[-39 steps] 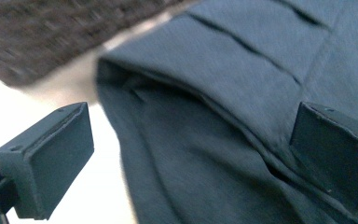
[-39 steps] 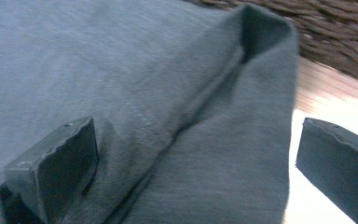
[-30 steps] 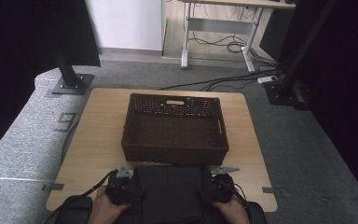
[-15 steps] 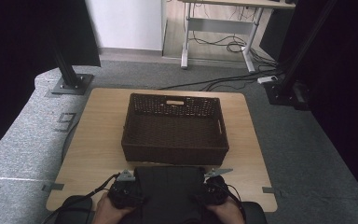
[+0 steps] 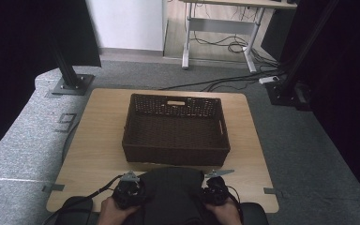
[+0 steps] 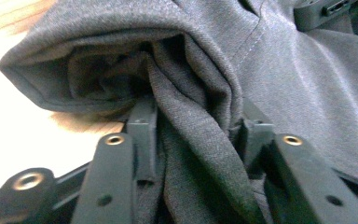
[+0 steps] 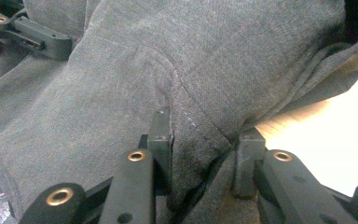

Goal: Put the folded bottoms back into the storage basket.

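A dark grey garment (image 5: 172,192) lies bunched at the near edge of the wooden table (image 5: 98,145), between my two hands. My left gripper (image 5: 137,190) is at its left side. In the left gripper view, its jaws have just been closing and now pinch a thick fold of the garment (image 6: 196,116) between the left gripper (image 6: 198,133) pads. My right gripper (image 5: 211,190) is at the garment's right side. Its jaws have also just been closing, and the right gripper (image 7: 204,147) pads press on a seamed fold of the garment (image 7: 214,60).
A dark brown wicker basket (image 5: 176,152), with nothing in it, stands in the middle of the table just beyond the garment. Black stand feet (image 5: 70,84) rest on the grey carpet at the back left and back right. A desk with cables stands farther back.
Both grippers have closed in on the garment's two sides, and its edges have bunched slightly inward. The hands have stayed at the table's near edge. The basket has not moved.
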The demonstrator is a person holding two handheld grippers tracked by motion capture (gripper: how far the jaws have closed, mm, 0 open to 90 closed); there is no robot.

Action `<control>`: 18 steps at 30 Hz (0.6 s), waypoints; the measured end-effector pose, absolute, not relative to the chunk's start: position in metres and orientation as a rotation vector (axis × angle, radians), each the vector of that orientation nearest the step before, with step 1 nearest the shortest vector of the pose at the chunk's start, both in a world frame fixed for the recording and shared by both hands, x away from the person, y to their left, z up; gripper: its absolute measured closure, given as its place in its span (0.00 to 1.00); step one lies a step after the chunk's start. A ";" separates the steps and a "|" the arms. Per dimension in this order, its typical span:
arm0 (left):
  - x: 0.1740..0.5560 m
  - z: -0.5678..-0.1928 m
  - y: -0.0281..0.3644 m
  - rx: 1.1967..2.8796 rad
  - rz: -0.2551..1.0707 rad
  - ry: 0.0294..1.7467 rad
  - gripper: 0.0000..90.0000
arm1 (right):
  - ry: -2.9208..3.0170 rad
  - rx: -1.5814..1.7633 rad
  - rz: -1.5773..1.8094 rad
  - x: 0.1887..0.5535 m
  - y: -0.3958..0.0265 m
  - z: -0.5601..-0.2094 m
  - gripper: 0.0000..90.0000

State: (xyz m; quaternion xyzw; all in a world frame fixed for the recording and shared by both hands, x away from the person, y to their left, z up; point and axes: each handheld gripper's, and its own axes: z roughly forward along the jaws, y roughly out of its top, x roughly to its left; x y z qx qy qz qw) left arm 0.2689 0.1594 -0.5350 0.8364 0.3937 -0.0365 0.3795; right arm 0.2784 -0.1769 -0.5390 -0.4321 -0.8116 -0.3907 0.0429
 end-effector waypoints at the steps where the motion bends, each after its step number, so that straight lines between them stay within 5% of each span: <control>1: 0.269 -0.535 0.160 2.132 -0.096 0.999 0.69 | -2.483 -1.317 -1.207 0.278 -0.177 -0.539 0.75; 18: 0.279 -0.506 0.175 1.995 -0.140 0.930 0.73 | -2.489 -1.255 -1.376 0.275 -0.178 -0.510 0.78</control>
